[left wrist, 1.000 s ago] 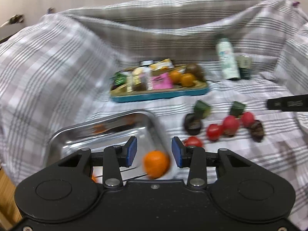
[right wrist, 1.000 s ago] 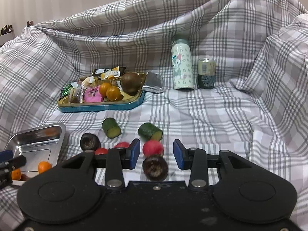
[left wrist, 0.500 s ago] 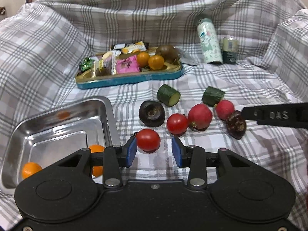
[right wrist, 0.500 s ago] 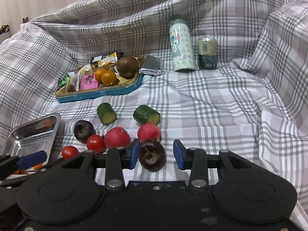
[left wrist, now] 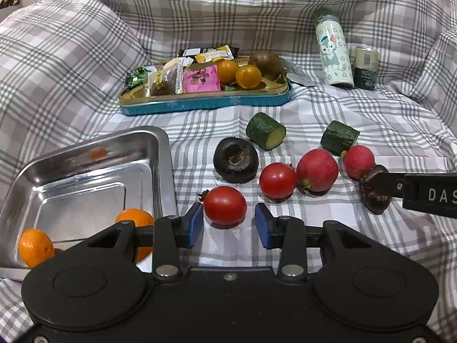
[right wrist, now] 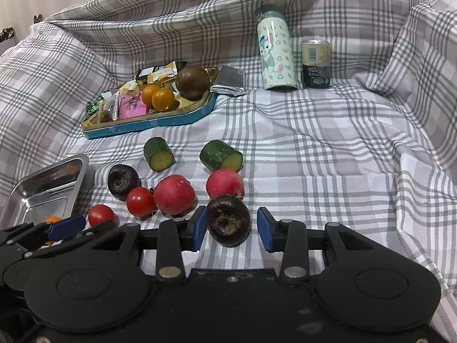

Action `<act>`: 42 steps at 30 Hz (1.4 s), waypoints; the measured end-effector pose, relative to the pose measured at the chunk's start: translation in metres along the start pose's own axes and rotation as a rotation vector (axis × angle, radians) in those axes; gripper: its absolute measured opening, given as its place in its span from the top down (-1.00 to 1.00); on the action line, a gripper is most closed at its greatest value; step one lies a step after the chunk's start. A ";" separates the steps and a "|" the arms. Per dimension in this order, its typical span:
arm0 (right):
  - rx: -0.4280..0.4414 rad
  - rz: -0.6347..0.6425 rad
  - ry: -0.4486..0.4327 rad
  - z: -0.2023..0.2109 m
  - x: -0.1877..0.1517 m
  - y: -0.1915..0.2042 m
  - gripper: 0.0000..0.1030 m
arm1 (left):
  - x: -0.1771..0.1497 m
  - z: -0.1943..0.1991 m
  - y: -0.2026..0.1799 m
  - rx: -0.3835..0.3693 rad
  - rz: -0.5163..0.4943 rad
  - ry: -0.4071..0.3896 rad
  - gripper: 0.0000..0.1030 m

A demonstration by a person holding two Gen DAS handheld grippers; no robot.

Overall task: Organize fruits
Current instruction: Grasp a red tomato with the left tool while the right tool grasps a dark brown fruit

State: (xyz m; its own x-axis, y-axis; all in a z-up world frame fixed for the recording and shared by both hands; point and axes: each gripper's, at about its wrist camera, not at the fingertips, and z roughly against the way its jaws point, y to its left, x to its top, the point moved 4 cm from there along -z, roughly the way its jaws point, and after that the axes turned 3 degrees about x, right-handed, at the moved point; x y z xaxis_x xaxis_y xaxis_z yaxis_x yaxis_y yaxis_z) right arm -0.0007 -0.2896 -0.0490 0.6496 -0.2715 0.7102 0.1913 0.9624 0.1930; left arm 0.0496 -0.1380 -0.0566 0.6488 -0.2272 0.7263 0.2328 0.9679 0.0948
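A grey-and-white plaid cloth (left wrist: 314, 108) covers the whole surface and rises in folds behind. On it, the left gripper (left wrist: 229, 223) stands with its blue pads wide apart on either side of a small red tomato (left wrist: 225, 205), glossy and smooth, with a dark stem stub at its left; neither pad touches it. The right gripper (right wrist: 229, 230) is likewise spread wide around a dark, nearly black round fruit (right wrist: 228, 220) with a rough brownish pit facing the camera; a gap shows on both sides.

Between these two lie a second tomato (left wrist: 277, 180) and a large red radish-like fruit (left wrist: 317, 170) touching it, with a smaller red one (left wrist: 358, 161) just beyond. Another dark round fruit (left wrist: 236, 160) sits behind the tomatoes, and two cut cucumber pieces (left wrist: 265, 135) lie farther back.

To the left, a steel tray (left wrist: 85, 168) holds two small oranges (left wrist: 35, 247) at its near edge. Farther back sits a blue-rimmed tin tray (left wrist: 205, 103) of snack packets, two oranges and a brown fruit, then a patterned bottle (left wrist: 334, 51) with a can (left wrist: 366, 67) beside it.
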 end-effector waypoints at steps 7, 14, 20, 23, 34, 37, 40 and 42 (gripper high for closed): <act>0.000 0.034 0.022 -0.007 -0.002 0.007 0.20 | 0.001 -0.008 0.002 -0.005 0.018 0.008 0.07; -0.014 0.024 0.037 -0.015 -0.003 0.007 0.18 | 0.004 -0.014 0.003 -0.013 0.031 0.008 0.06; -0.010 -0.012 0.058 -0.021 -0.002 0.005 0.14 | 0.006 -0.018 0.002 -0.014 0.026 0.008 0.06; -0.014 -0.005 0.059 -0.024 -0.003 0.006 0.12 | 0.007 -0.019 0.002 -0.016 0.030 0.010 0.06; -0.021 0.007 0.063 -0.029 -0.004 0.008 0.17 | 0.007 -0.020 0.000 -0.022 0.027 0.016 0.21; -0.015 0.002 0.058 -0.027 -0.004 0.007 0.18 | 0.008 -0.018 0.002 -0.053 0.046 0.016 0.21; -0.015 -0.001 0.026 -0.022 -0.002 0.006 0.18 | 0.010 -0.010 0.002 -0.060 0.050 -0.004 0.22; -0.005 -0.016 0.009 -0.018 0.000 0.005 0.18 | 0.014 -0.003 0.003 -0.062 0.051 -0.025 0.22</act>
State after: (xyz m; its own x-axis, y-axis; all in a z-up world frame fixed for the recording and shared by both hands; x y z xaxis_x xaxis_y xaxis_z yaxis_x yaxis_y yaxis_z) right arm 0.0139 -0.2855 -0.0603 0.6531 -0.2869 0.7009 0.2056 0.9579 0.2006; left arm 0.0617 -0.1383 -0.0483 0.6430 -0.1741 0.7458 0.2446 0.9695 0.0154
